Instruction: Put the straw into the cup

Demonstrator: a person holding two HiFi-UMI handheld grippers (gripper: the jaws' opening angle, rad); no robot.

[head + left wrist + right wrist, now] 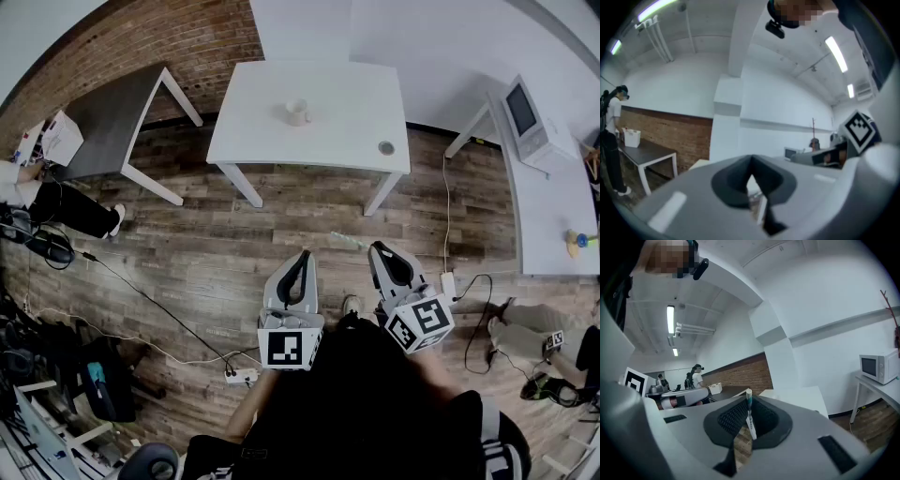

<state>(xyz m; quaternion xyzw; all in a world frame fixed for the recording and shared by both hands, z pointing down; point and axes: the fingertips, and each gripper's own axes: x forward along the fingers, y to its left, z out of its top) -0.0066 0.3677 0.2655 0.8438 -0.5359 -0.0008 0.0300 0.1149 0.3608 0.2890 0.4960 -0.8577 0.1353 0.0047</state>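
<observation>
At the far left of the head view, a dark desk (103, 117) stood by the brick wall with a person (70, 211) beside it, neither having any part in the job. Nearer the middle, the left tongs (302, 261) hung low over the wooden floor (187, 253). The left gripper view showed them (751, 164) clenched tip to tip with nothing between, only a sliver of floor showing below the tips.

Beyond them the white desk (272, 141) carried the cup (298, 112), upright about the middle of its top. A small round object (386, 147) lay near the desk's right front corner, too small to name.

To the right, the right tongs (380, 251) were clamped on the straw (349, 240), which poked out leftward from their tips. In the right gripper view the straw (749, 411) stood pinched between the jaws, pale with a greenish band near its top end. At the far right a microwave (522, 112) sat on another white desk.

By my reading, only the pick-up was done. The straw was in hand but well apart from the cup, with open floor between. Reaching the desk, lining the straw over the cup's mouth, lowering it in and letting go all remained.
</observation>
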